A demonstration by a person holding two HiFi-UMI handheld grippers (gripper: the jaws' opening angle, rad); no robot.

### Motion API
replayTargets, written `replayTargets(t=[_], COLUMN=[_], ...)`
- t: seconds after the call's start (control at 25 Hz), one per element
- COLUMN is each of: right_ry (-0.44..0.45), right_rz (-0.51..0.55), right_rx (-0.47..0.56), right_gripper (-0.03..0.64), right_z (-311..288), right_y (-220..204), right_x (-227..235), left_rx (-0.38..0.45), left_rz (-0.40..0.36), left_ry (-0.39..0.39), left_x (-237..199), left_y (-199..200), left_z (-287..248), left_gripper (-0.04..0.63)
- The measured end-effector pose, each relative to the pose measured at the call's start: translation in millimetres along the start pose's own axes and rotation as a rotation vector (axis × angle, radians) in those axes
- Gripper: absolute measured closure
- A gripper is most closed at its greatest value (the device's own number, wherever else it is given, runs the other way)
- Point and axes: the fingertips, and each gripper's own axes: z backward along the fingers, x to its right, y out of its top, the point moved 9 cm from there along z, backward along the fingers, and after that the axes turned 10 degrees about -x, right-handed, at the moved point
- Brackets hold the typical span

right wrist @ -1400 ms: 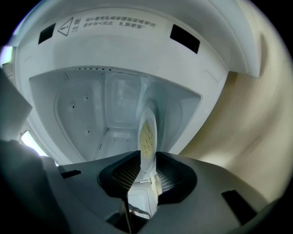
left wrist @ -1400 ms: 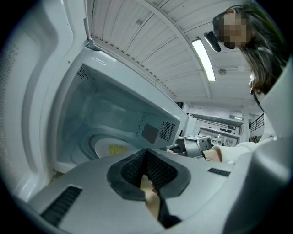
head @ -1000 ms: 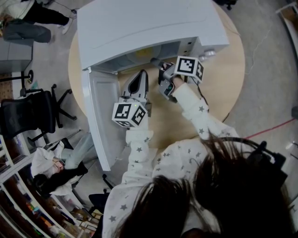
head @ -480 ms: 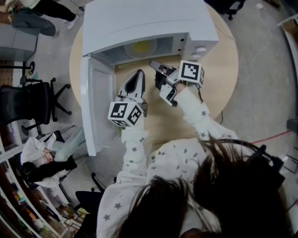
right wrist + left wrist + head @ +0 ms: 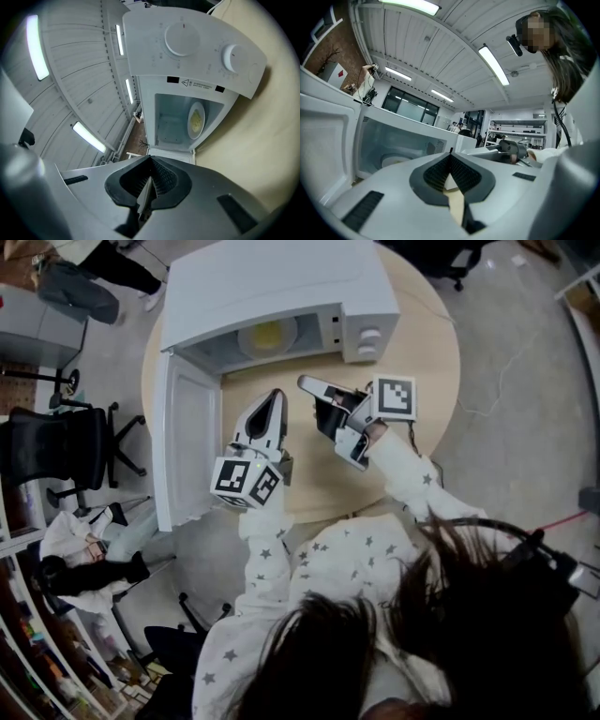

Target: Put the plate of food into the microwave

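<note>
Left gripper (image 5: 276, 396), right gripper (image 5: 307, 382) farther back

Round table (image 5: 417, 357), grey floor (image 5: 530, 381), black chair (image 5: 52, 451)

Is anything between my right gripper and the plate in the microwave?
Nothing visible. The door hangs open to the left, and only bare table lies between the right gripper and the plate inside the microwave.
</note>
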Motion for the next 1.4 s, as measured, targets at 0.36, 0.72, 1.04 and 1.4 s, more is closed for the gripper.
replayTargets(t=[0.36, 0.72, 1.04, 1.4], right_ry=[0.077, 0.148, 0.185, 0.186], right_rz=[0.041, 0.069, 0.041, 0.045], right_rx=[-0.078, -0.122, -0.107, -0.074], right_gripper=[0.611, 0.610, 0.611, 0.610], right_z=[37.0, 45.2, 46.9, 46.0], right_y=[-23.3, -45.9, -62.6, -59.8], right_x=[-19.1, -40.3, -39.0, -37.6], left_rx=[0.007, -0.008, -0.007, -0.001], left_rz=[-0.012, -0.045, -0.047, -0.065], left_ry=[-0.024, -0.077, -0.085, -0.104], left_x=[49.8, 67.4, 67.8, 67.4], left_y=[-0.3, 5.6, 2.0, 5.7], left_z=[17.7, 38.6, 51.1, 48.2], left_gripper=[0.594, 0.594, 0.594, 0.594])
